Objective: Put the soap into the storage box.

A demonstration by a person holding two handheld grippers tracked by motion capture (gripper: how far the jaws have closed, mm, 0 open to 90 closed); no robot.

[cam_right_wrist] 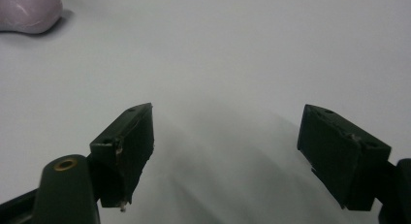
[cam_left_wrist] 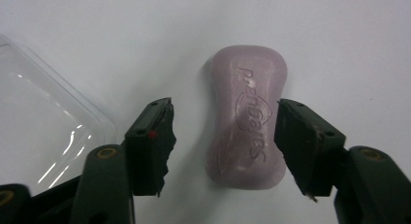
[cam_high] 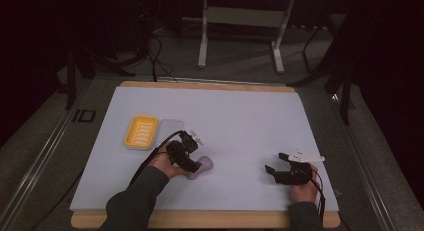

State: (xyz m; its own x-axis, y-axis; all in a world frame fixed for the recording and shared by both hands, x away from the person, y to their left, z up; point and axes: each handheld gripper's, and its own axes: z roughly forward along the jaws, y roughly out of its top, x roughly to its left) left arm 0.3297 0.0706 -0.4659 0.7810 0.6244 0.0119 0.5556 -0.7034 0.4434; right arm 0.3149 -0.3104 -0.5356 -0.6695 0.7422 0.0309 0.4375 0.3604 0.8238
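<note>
A pale purple soap bar (cam_left_wrist: pixel 247 117) with a stamped logo lies flat on the white table sheet (cam_high: pixel 240 121). My left gripper (cam_left_wrist: pixel 224 107) hangs just over it, open, one jaw on each side of the bar's waist; the right-hand jaw is close to the soap's edge and the other stands clear. In the high view the soap (cam_high: pixel 206 164) peeks out beside the left gripper (cam_high: pixel 192 166). My right gripper (cam_high: pixel 275 161) rests low at the front right, open, with nothing between its jaws (cam_right_wrist: pixel 226 109); the soap (cam_right_wrist: pixel 26 10) is far off to its upper left.
A yellow ribbed soap dish (cam_high: pixel 141 132) sits on the left part of the sheet, with a clear plastic lid (cam_high: pixel 171 126) beside it; the lid (cam_left_wrist: pixel 43 132) lies close to my left gripper's jaw. Metal stand legs (cam_high: pixel 202 46) are on the floor beyond the table.
</note>
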